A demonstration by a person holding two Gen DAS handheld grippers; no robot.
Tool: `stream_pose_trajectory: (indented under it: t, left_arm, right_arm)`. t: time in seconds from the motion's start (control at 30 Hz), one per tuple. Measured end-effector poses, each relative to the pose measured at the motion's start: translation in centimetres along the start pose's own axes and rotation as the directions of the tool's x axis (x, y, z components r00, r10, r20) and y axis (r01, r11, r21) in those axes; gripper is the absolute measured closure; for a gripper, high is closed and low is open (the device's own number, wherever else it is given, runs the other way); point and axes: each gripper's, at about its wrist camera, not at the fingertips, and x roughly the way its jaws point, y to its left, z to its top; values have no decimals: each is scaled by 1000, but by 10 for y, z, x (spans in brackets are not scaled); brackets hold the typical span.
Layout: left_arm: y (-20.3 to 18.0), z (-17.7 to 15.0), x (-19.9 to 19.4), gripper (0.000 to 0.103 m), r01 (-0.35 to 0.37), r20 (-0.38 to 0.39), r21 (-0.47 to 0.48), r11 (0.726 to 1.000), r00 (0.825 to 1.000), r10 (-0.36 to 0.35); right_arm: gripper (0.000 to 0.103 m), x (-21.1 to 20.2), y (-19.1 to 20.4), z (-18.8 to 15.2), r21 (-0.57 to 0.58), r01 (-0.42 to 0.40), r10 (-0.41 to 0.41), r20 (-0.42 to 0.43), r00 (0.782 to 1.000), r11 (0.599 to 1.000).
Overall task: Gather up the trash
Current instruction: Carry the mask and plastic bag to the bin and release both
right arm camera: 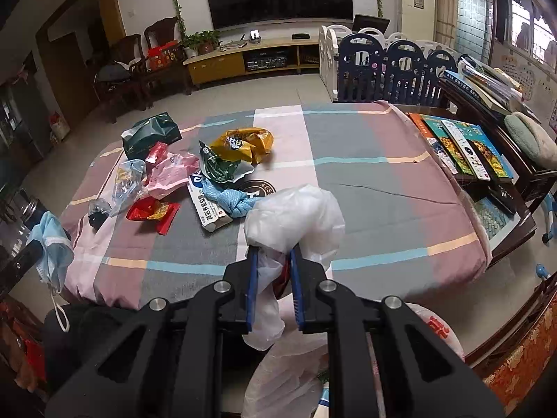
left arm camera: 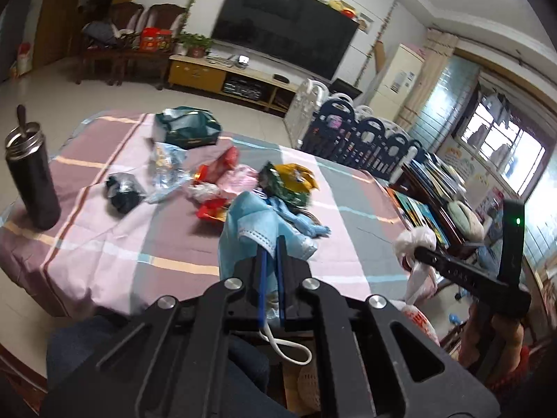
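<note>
Mask: pinched between the nearly closed left gripper fingers, fanning toward 12 o'clock.
Bag: clamped by the right gripper, bulging at 12 o'clock, tail hanging toward 6.

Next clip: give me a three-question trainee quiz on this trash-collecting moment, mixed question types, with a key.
1. True or false: the left gripper is shut on a blue face mask.
2. What does the right gripper hold? A) white plastic bag B) toothpaste box C) green tissue pack
3. Fill in: the black flask stands on the checked ____.

Key: 1 true; 2 A; 3 tablecloth.
</note>
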Motion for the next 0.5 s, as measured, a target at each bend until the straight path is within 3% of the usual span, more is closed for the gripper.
stream_pose_trajectory:
  t: [0.2,0.3,0.5]
  left_arm:
    - [-60,-27,16,97,132,-109,106,986,987,-120]
    - [-96,-46,26,97,216,-187,185,959,966,-181]
    - [-146,-75,39,97,300,-296,312,902,932,-207]
  right_arm:
    - [85,-28,-34,-22,-44,93,-93,0,996,995]
    - [85,-36,-57,-36,-37,136,-137,-18,990,990]
    - [85,-48,-102,-57,53,151,-149,-51,988,987]
